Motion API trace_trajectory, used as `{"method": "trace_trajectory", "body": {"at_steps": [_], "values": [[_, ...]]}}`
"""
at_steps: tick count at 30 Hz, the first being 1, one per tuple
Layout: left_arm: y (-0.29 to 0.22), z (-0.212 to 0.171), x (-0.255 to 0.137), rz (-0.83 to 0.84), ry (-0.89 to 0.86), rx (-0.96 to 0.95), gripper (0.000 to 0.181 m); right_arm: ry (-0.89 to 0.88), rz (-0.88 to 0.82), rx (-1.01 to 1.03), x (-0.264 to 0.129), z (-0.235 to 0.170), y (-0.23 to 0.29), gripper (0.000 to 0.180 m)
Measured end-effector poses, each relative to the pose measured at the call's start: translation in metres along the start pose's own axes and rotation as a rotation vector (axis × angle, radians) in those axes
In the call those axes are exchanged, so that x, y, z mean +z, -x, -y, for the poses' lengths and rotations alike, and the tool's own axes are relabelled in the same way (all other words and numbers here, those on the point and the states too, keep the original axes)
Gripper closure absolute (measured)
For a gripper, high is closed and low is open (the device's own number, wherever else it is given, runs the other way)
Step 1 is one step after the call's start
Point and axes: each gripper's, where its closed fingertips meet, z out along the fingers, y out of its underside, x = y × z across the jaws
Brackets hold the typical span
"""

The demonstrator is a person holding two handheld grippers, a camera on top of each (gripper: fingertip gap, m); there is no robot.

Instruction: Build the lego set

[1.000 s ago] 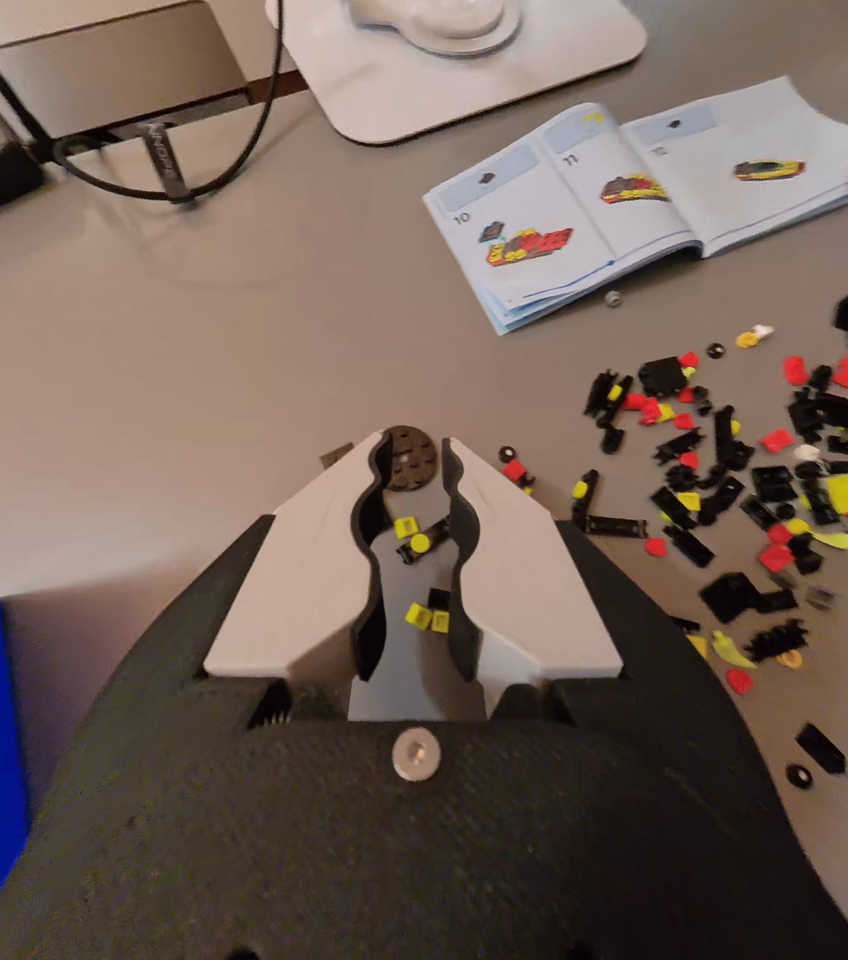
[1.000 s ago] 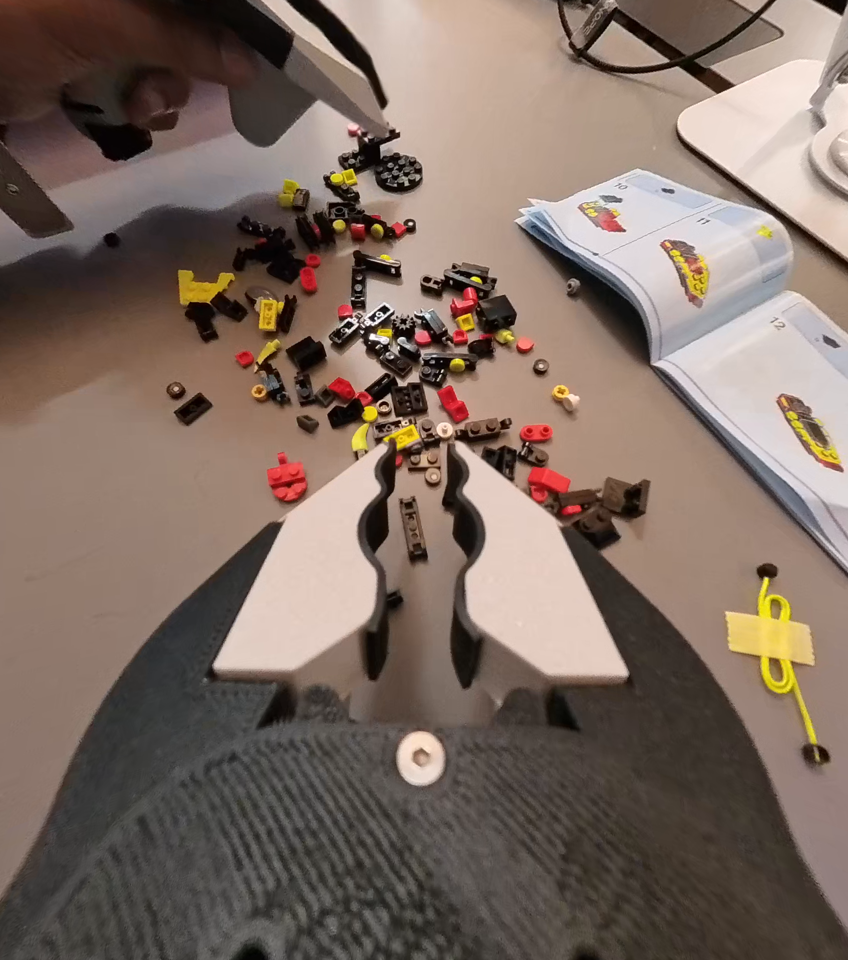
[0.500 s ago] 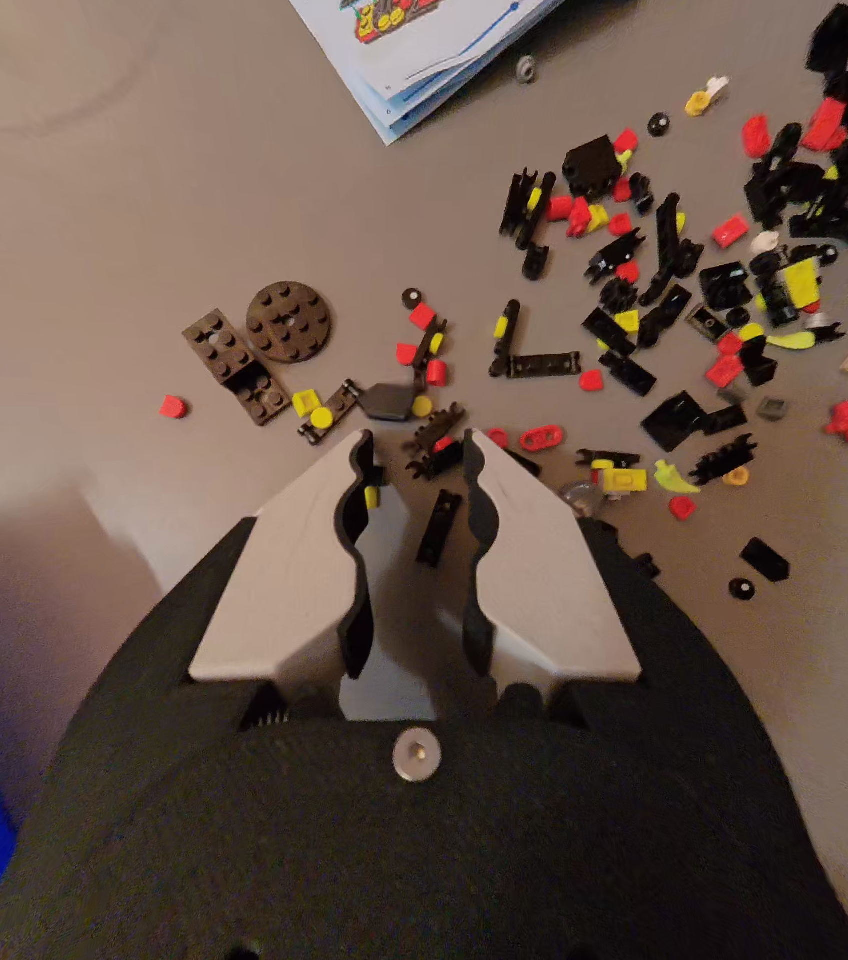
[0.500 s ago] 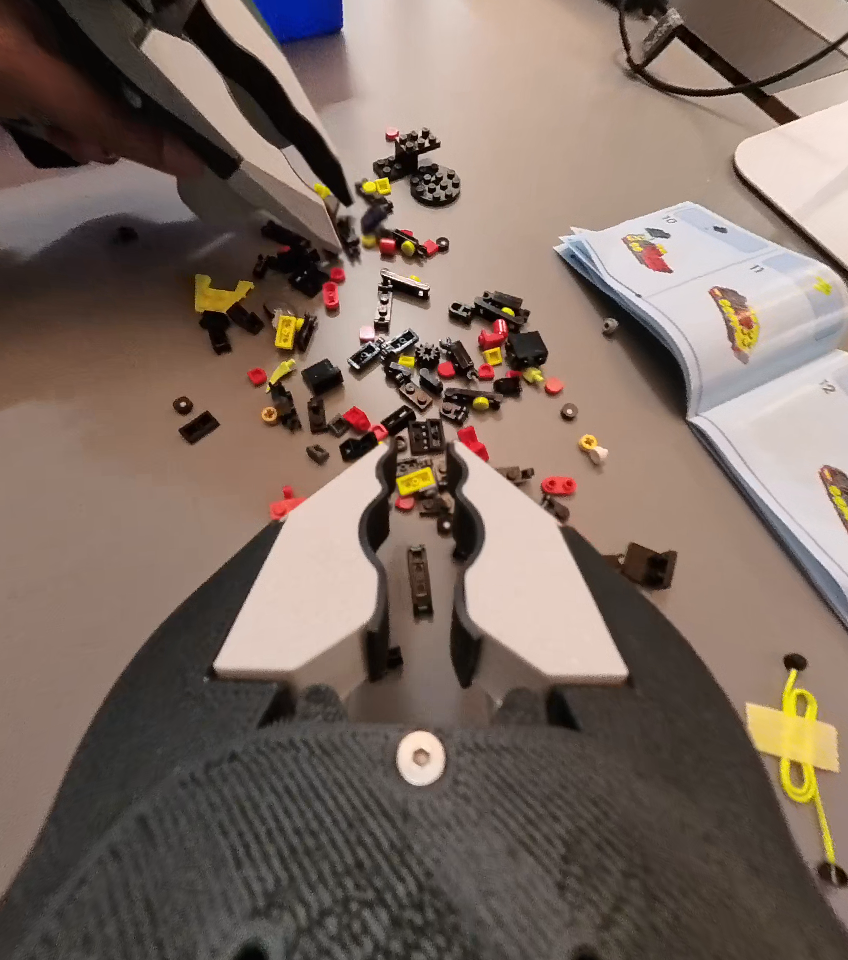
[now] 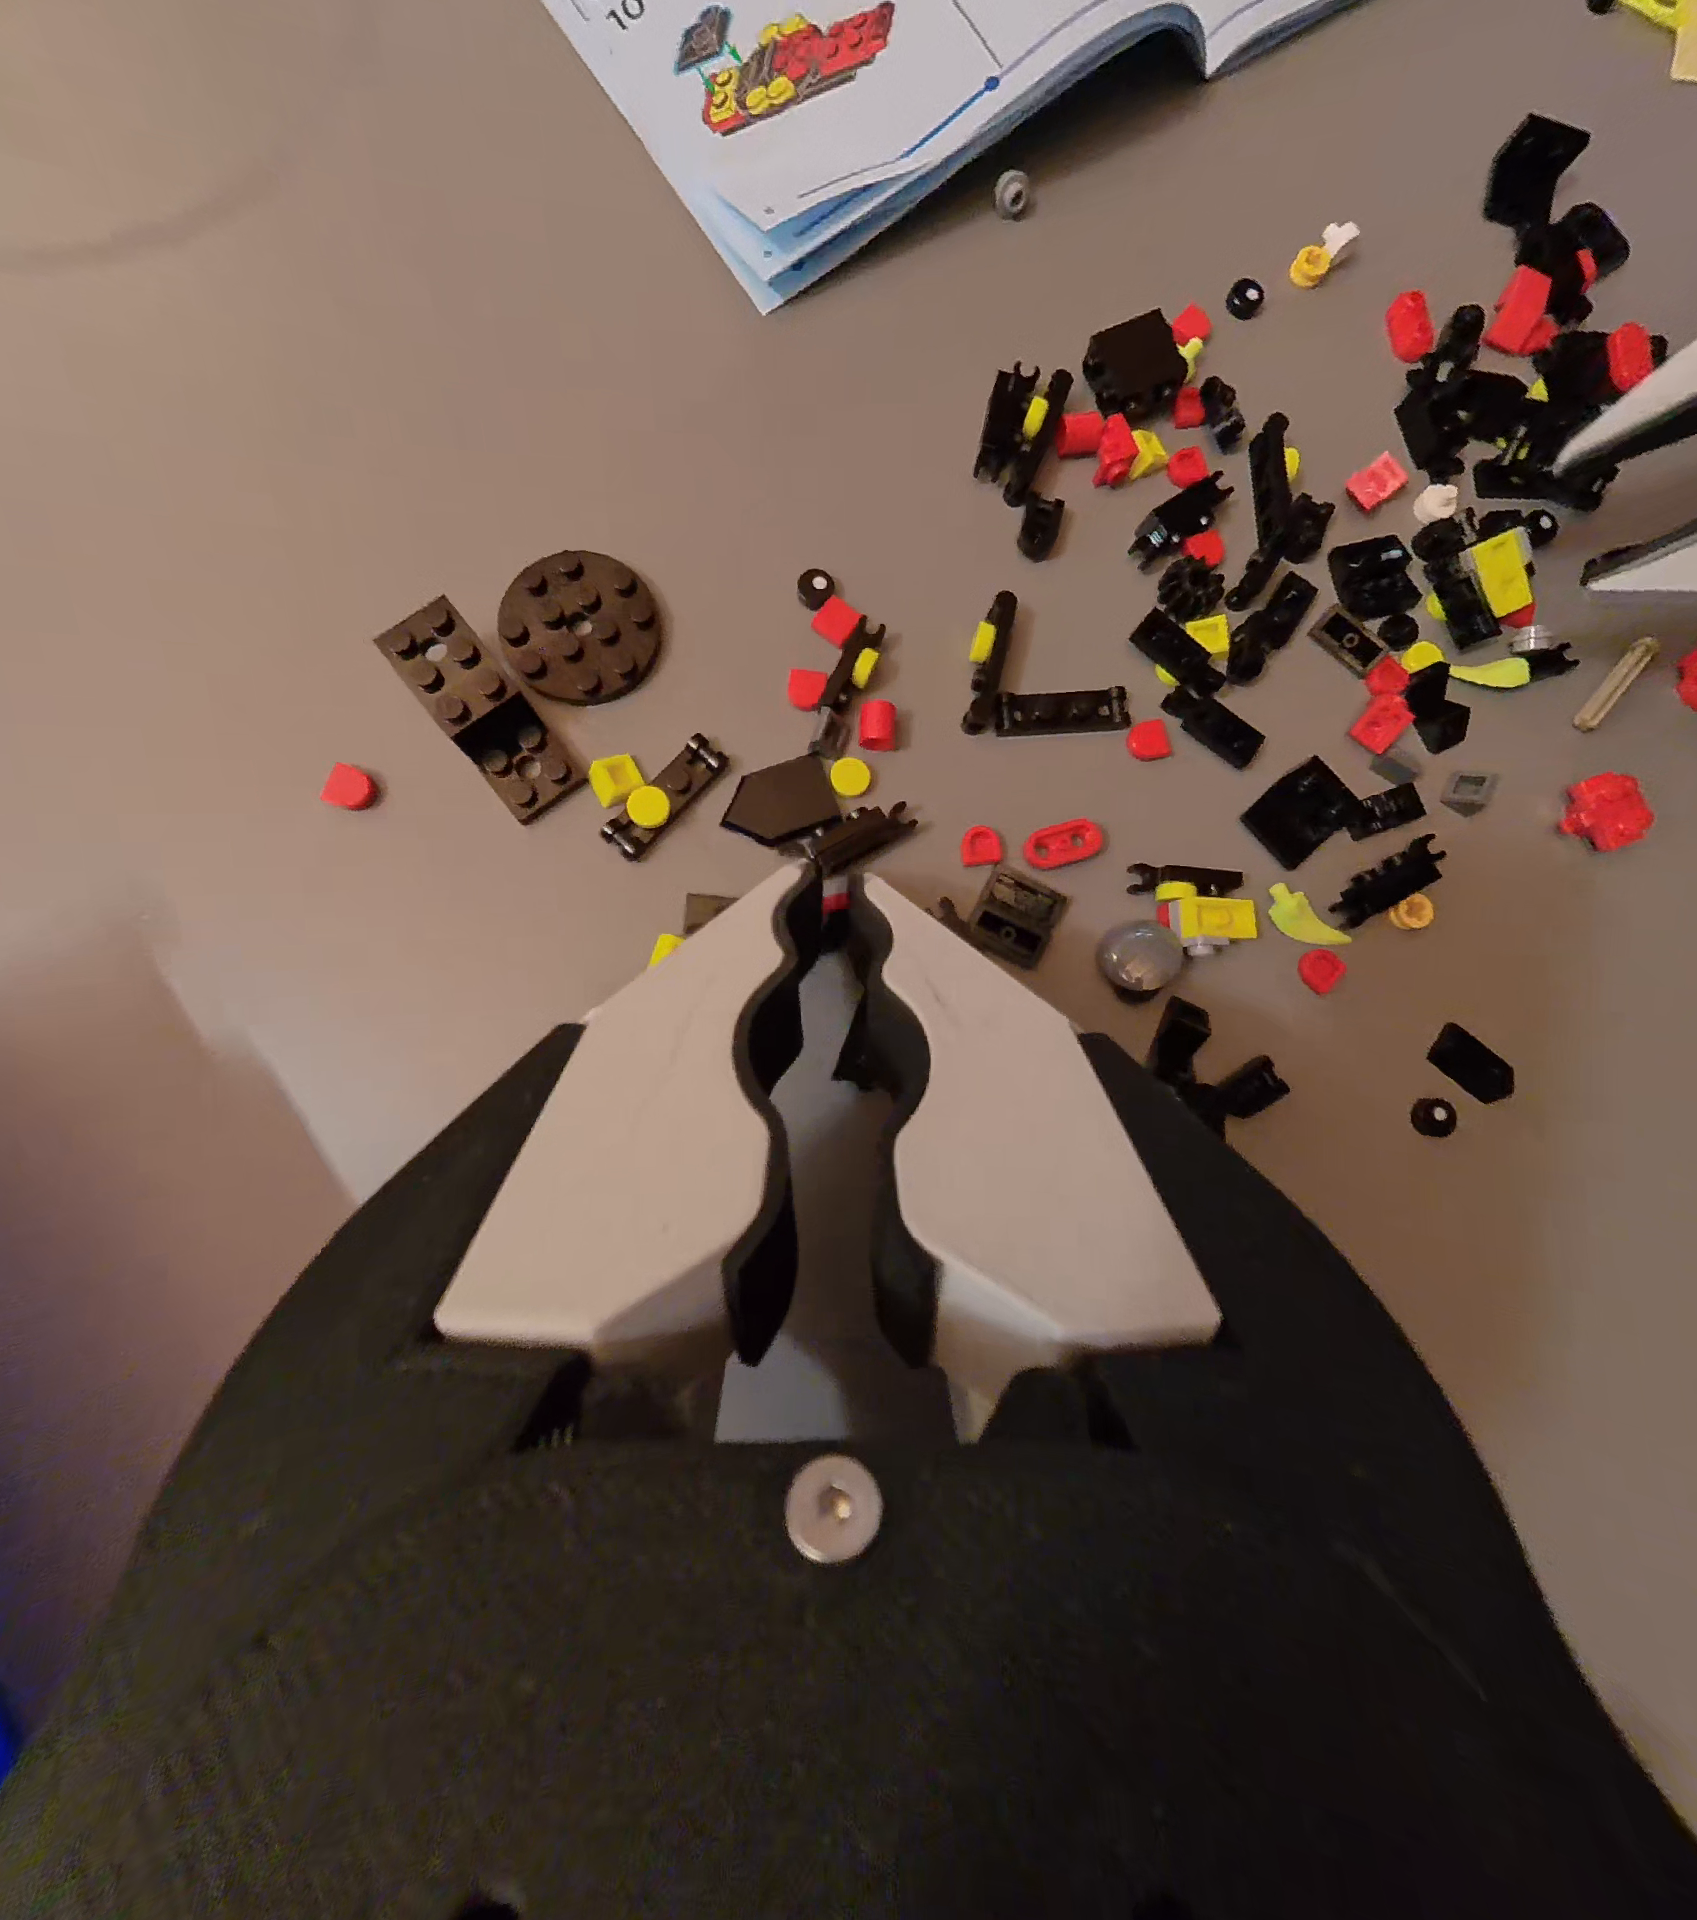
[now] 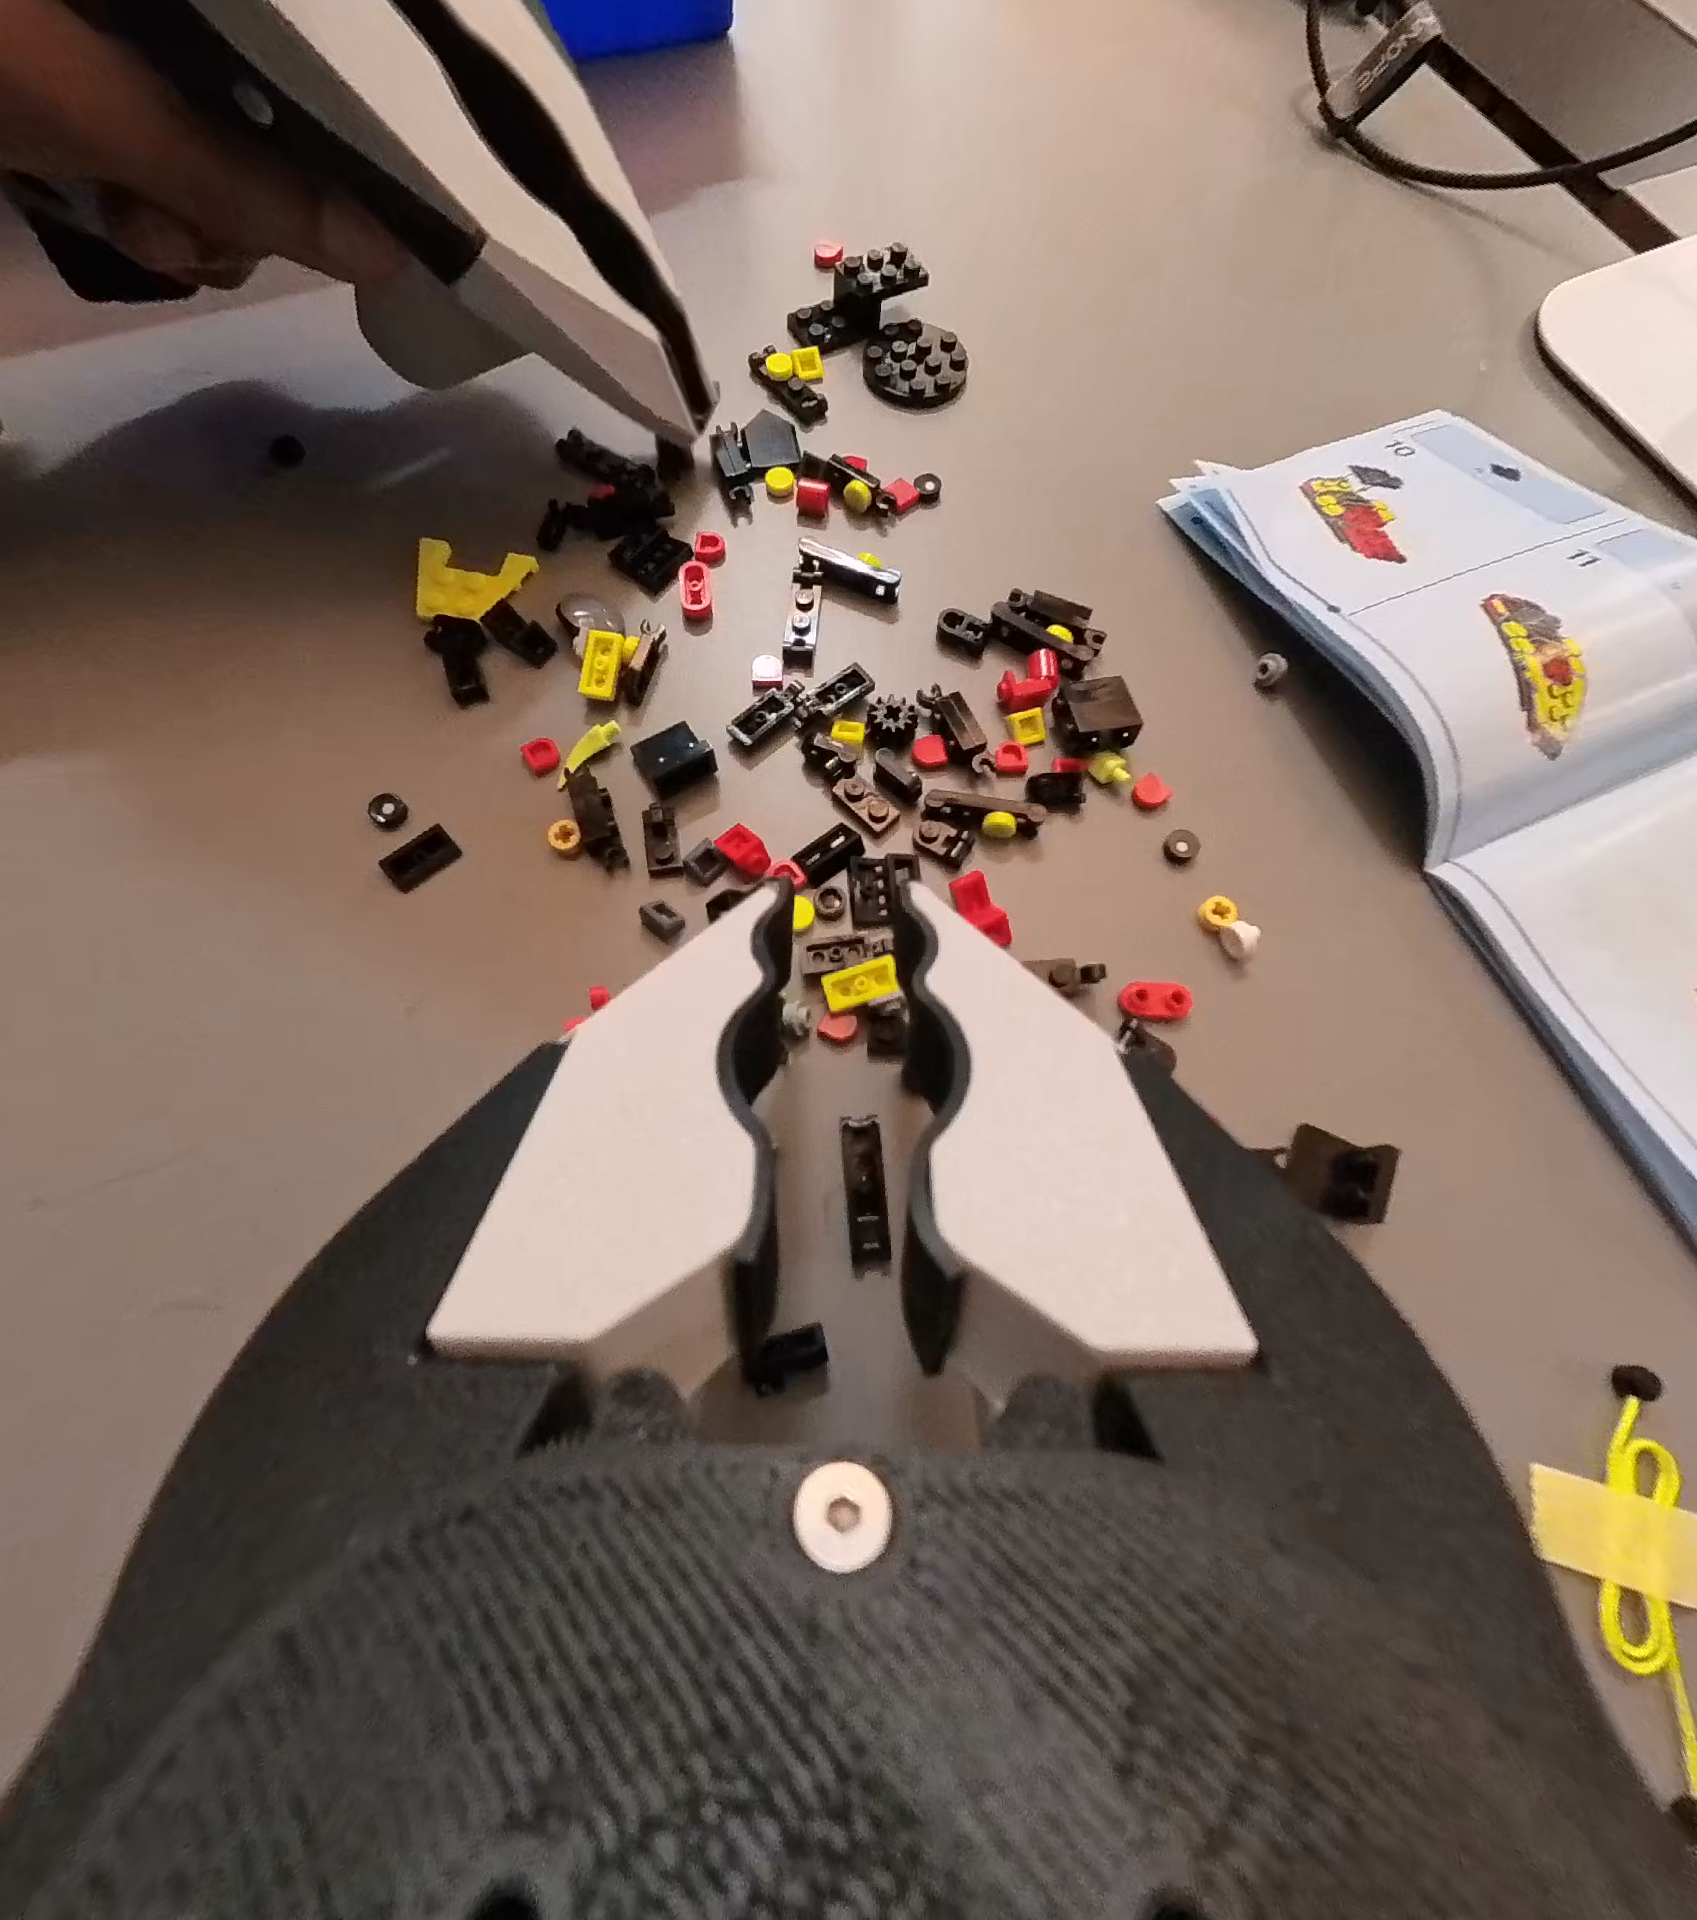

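Lego pieces (image 6: 885,727) lie scattered on grey table (image 6: 148,987) beside booklet (image 6: 1550,665).

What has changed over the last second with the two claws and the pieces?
The left claw swung down from over the round black plate into the loose pieces and narrowed its jaws to a slim gap at a small black piece; a firm grip can't be confirmed. The right claw eased forward over the pile, open. The open instruction booklet and the plate stayed put.
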Motion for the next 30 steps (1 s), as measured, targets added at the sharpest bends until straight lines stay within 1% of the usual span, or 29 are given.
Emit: {"method": "trace_trajectory", "body": {"at_steps": [4,6,10,14,23,30], "values": [[0.001,0.005,0.003,-0.010,-0.030,-0.020,0.161,-0.002,0.000,0.000,-0.001,0.000,0.001,0.163],[0.003,0.006,0.006,0.016,-0.027,-0.003,0.153,-0.003,-0.001,0.000,-0.001,0.000,0.001,0.163],[-0.004,0.001,0.011,0.006,0.012,0.040,0.159,-0.002,-0.003,-0.001,-0.002,-0.001,0.001,0.163],[-0.011,0.005,0.008,-0.052,-0.011,0.018,0.166,-0.002,-0.004,-0.003,-0.002,-0.001,0.002,0.163],[0.012,0.013,-0.001,0.008,-0.080,-0.090,0.166,-0.029,-0.001,0.012,-0.004,0.004,0.001,0.164],[0.008,0.016,0.001,0.011,-0.088,-0.067,0.165,-0.069,-0.047,0.072,-0.016,0.006,-0.020,0.164]]}}
